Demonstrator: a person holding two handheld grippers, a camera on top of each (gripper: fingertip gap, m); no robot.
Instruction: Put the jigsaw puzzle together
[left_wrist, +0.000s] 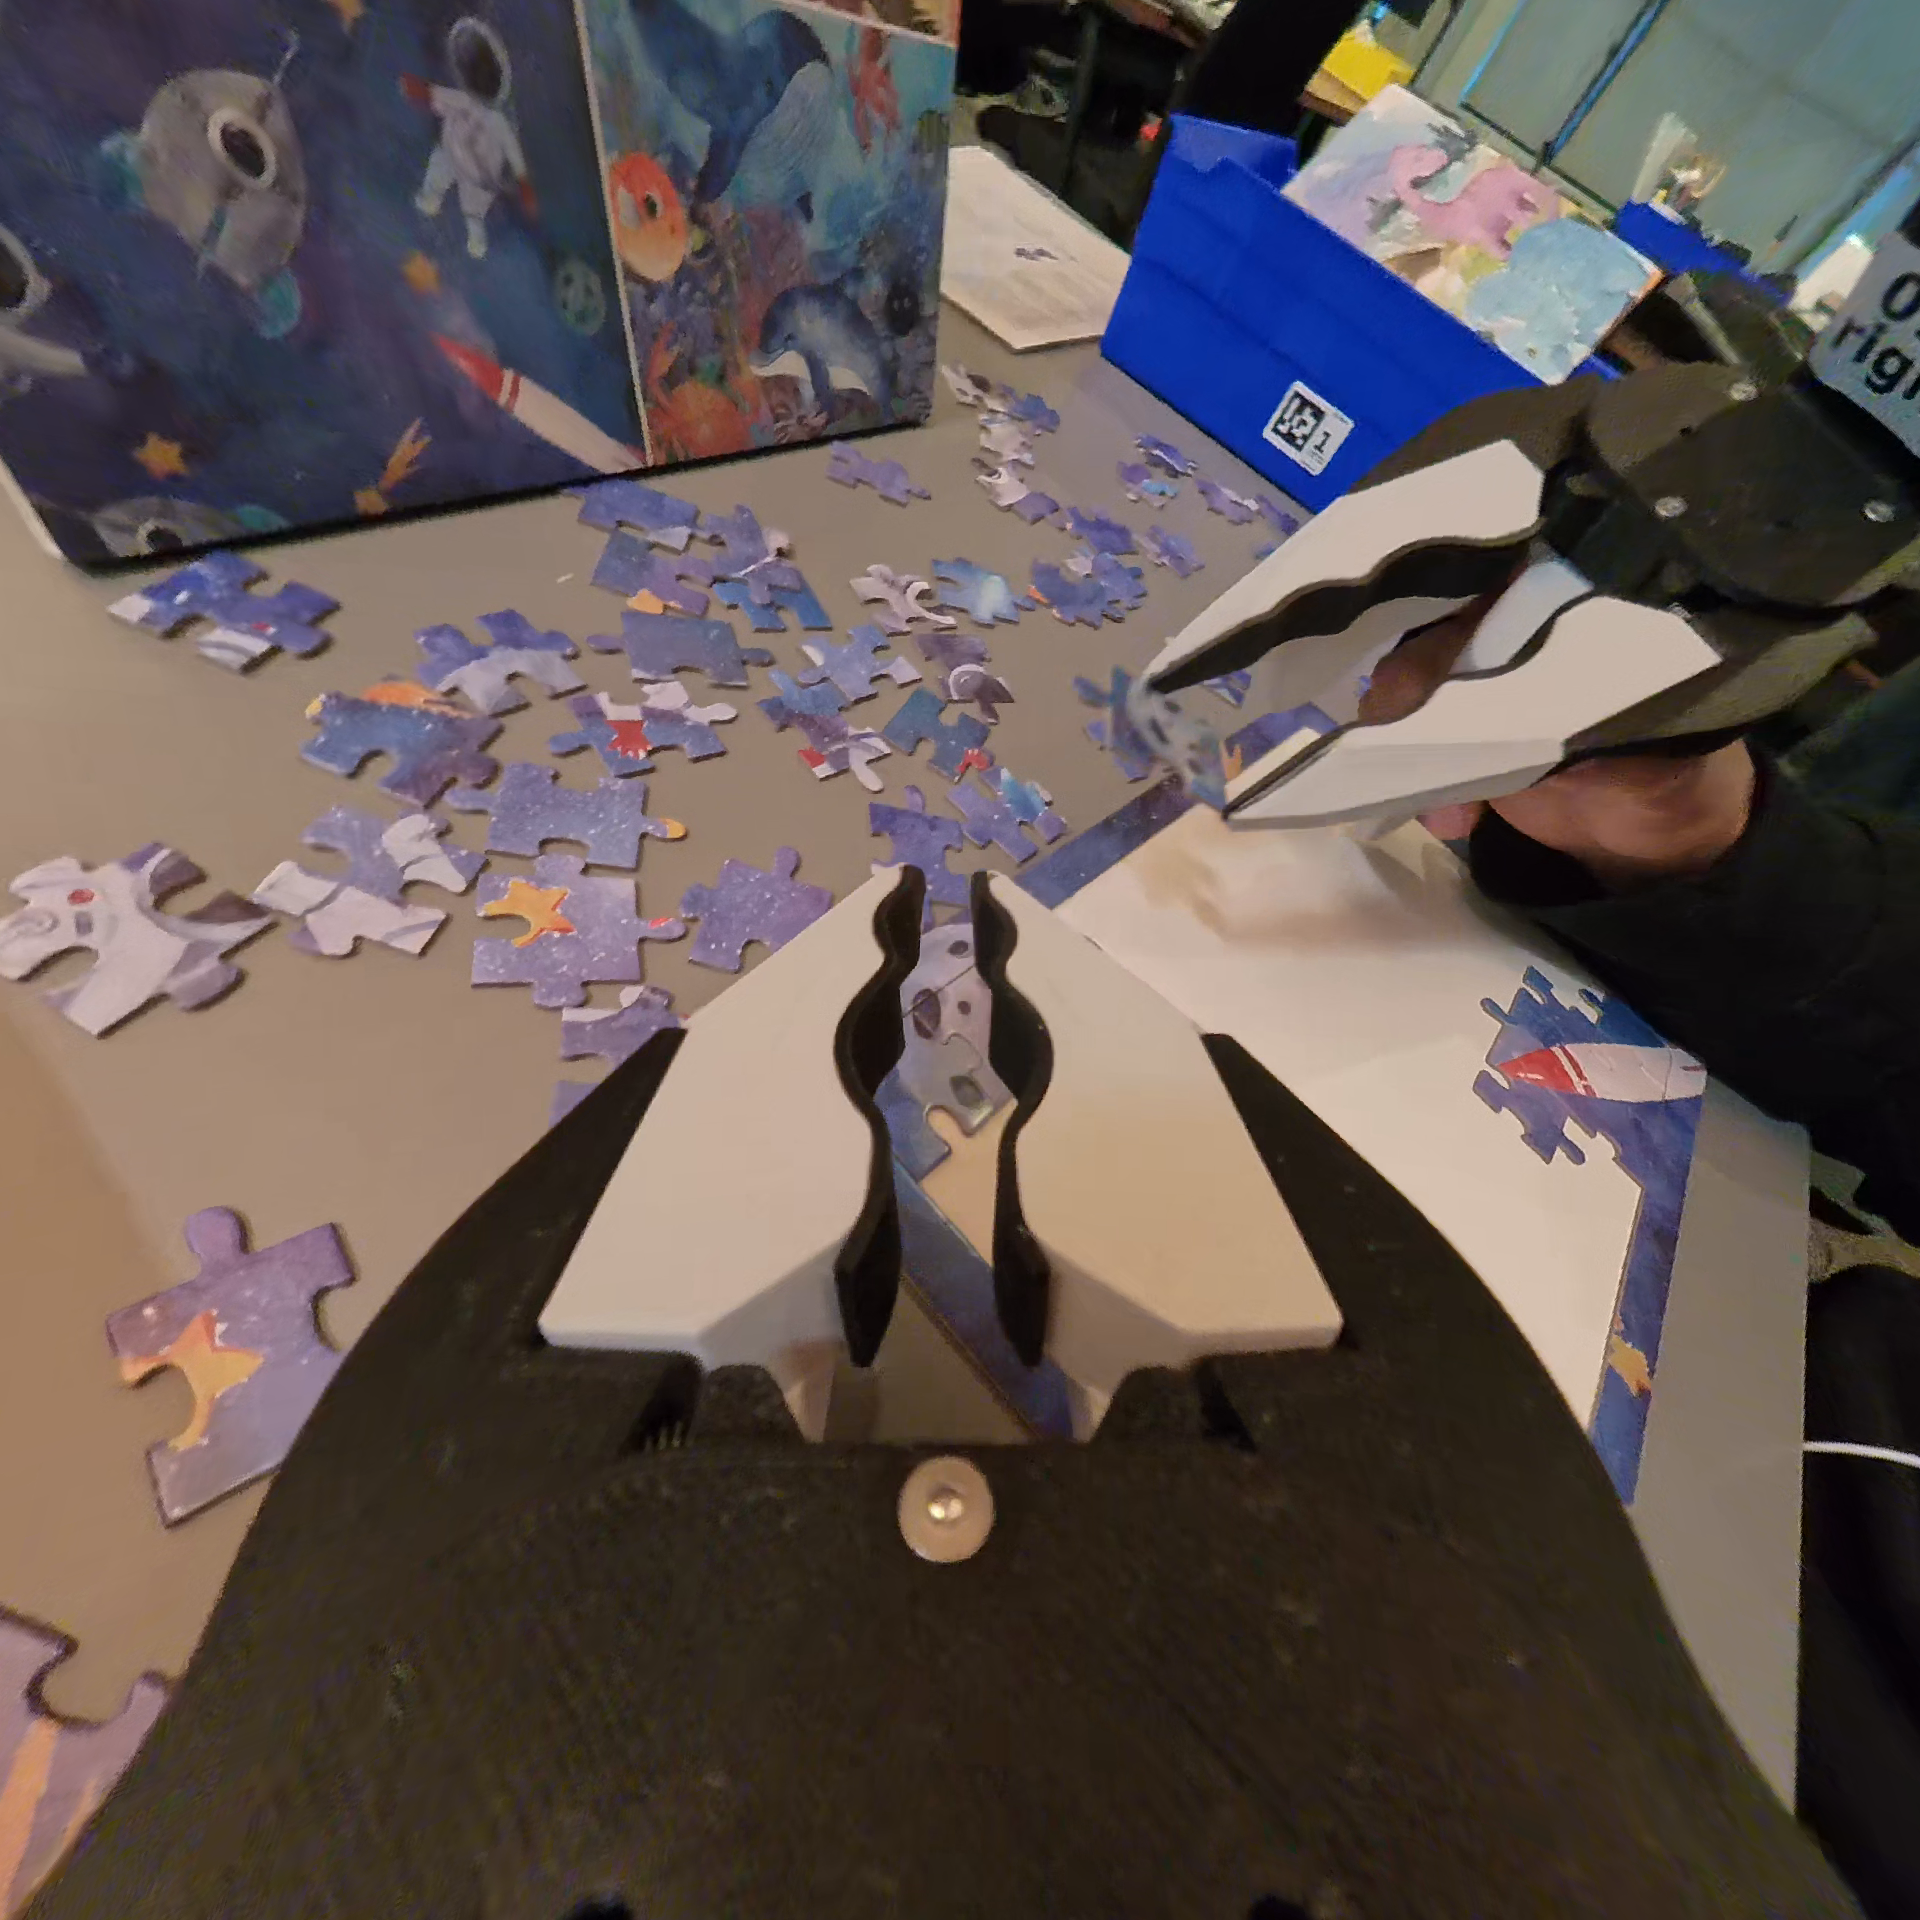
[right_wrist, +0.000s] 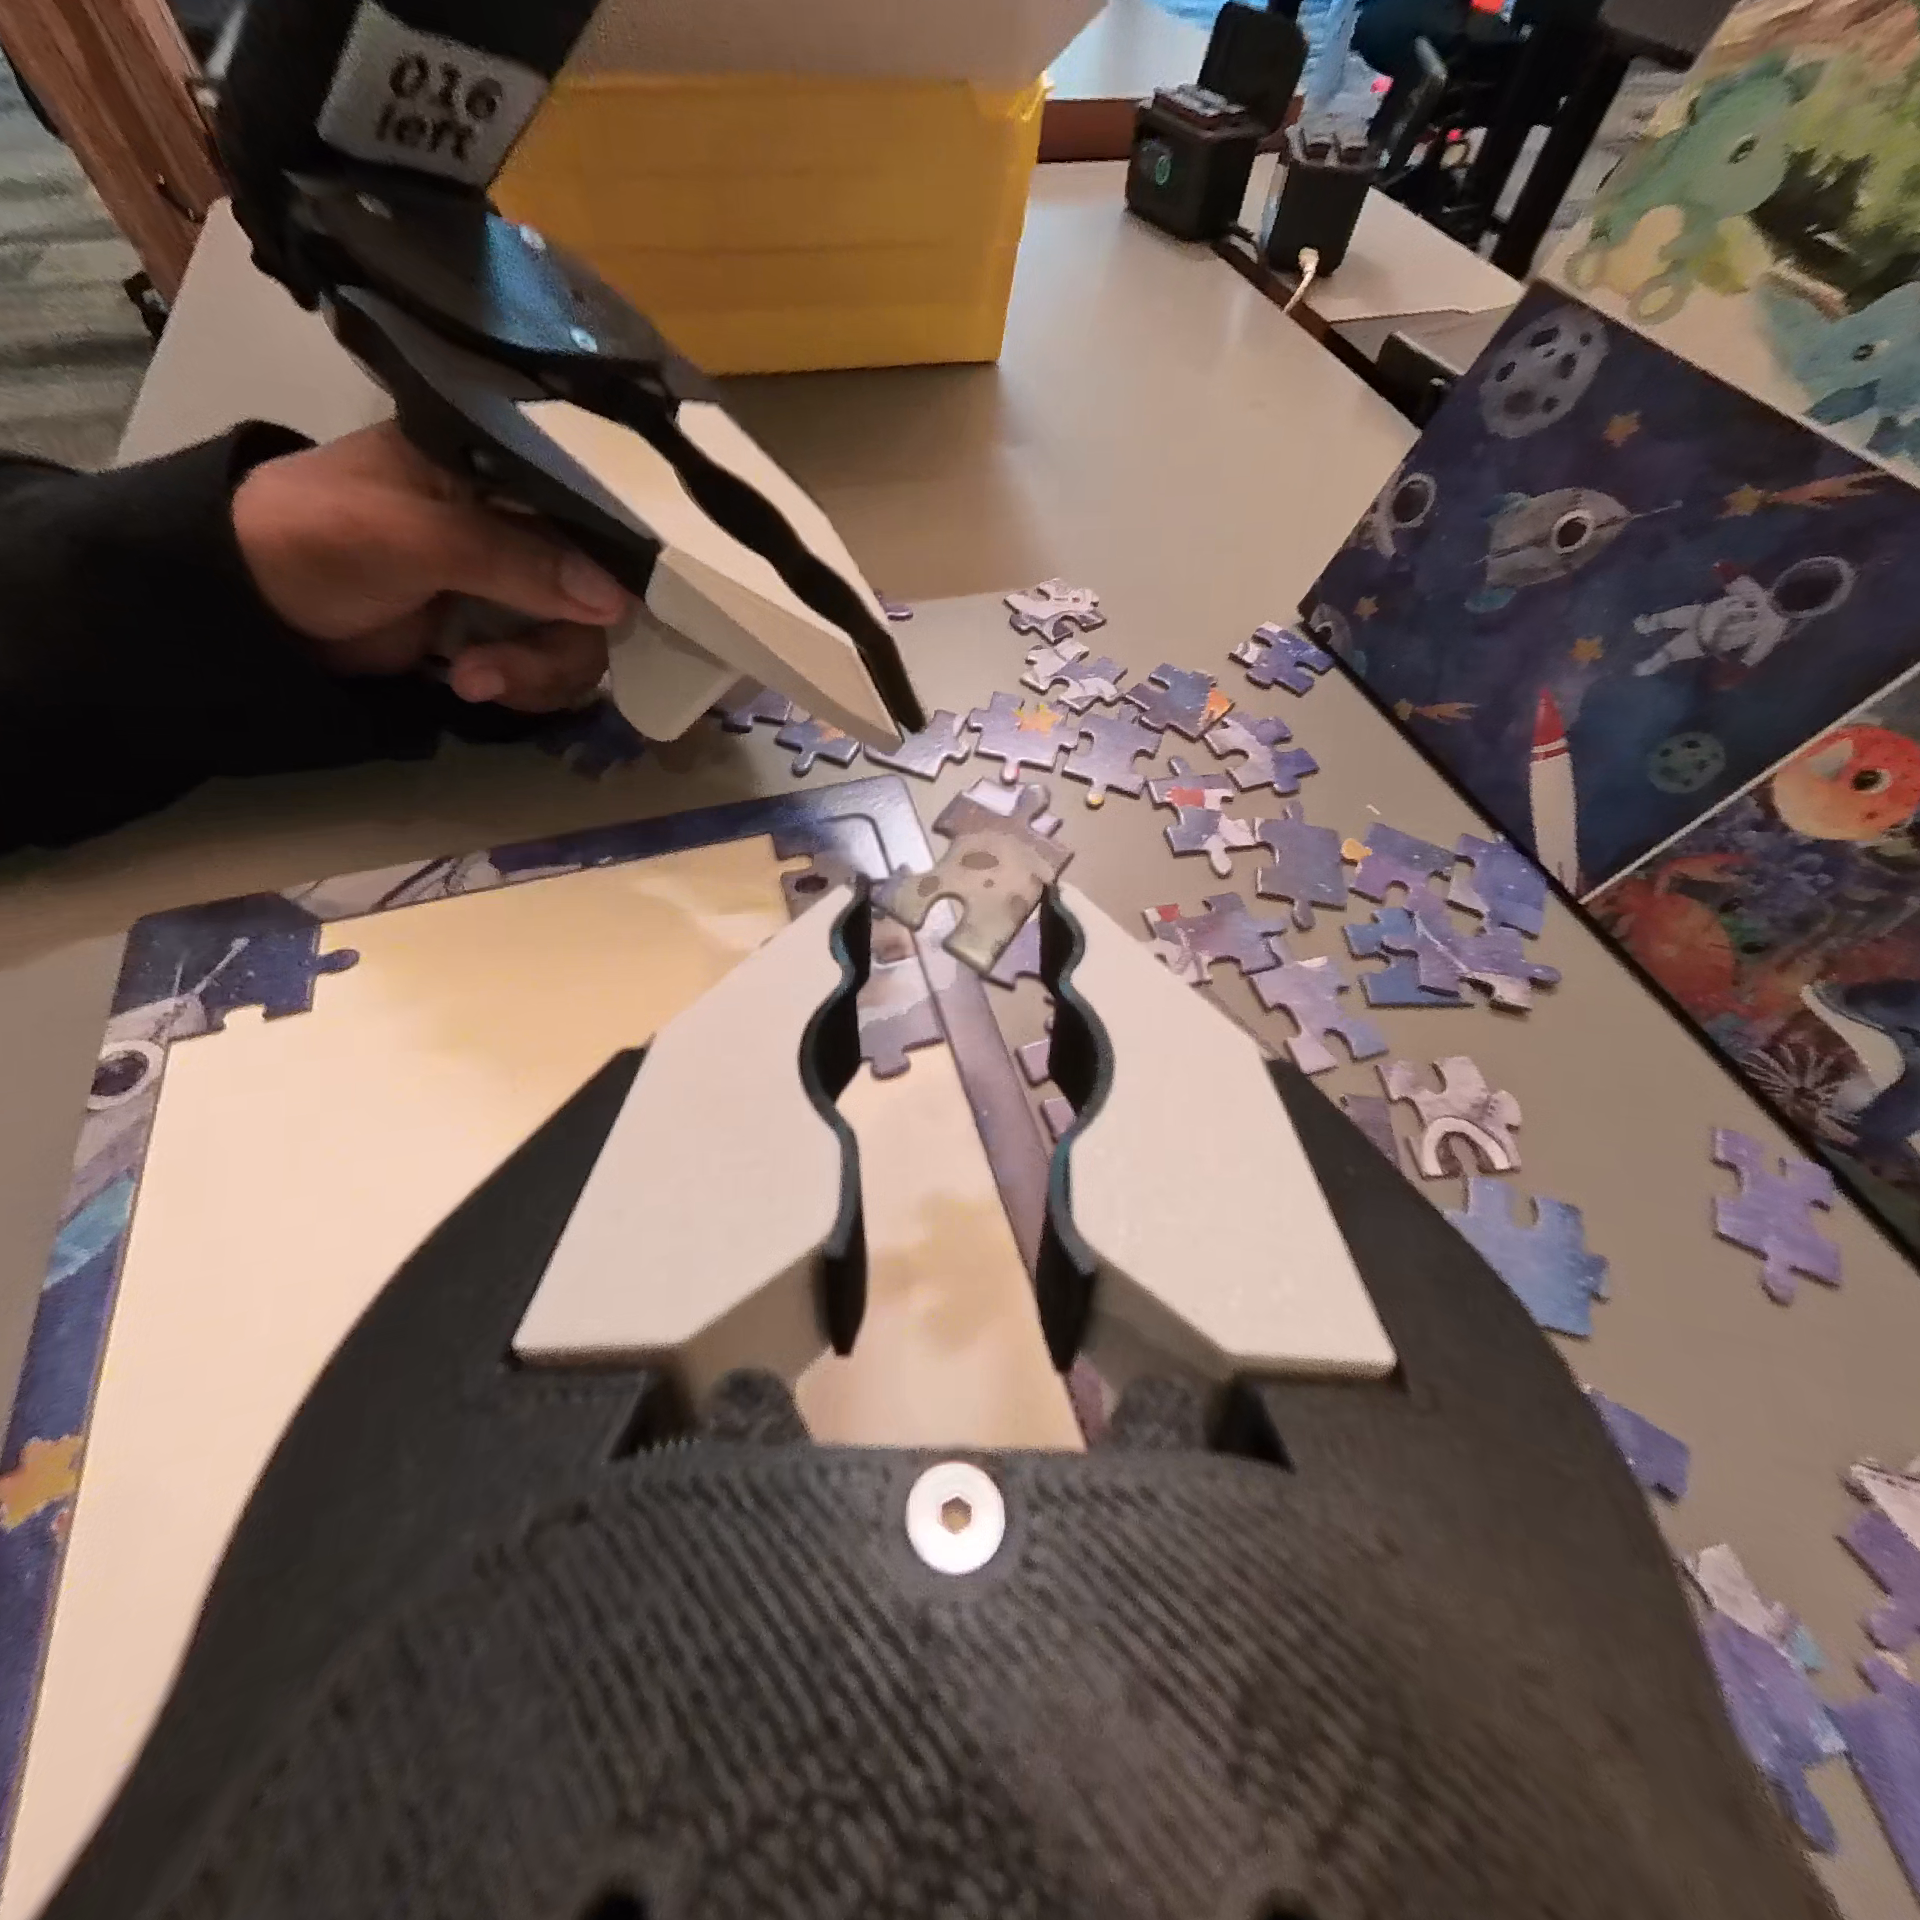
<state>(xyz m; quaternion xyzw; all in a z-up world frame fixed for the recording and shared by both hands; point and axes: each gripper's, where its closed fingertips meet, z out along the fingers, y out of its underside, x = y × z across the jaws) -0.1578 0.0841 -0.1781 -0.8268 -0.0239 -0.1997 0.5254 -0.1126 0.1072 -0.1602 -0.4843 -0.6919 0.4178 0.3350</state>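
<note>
1. right gripper: jaws partly open and closed on a grey moon puzzle piece with crater spots. both tips press on its edges and the piece is off the table.
2. held piece vs puzzle tray: it hangs over the tray's far corner, partly past the dark blue border. it is tilted, and its long axis runs across the jaws, from one fingertip to the other.
3. left gripper: jaws almost together with only a narrow slit at the tips, nothing between them.
4. left gripper vs tray: its tips are just beyond the tray's far edge, low over the loose pieces. whether they touch a piece, cannot tell. a hand in a black sleeve grips its handle.
5. nearer one: the right gripper is right at the tray corner. the left is just beside that corner, on the side away from the tray.
6. tray inside: mostly bare pale board, with a few rocket pieces fitted at the edge opposite the held piece.
7. beyond the tray: loose blue-purple pieces are spread on the grey table, reaching a space-themed box.
8. further off from the tray: a blue bin and a yellow box.
</note>
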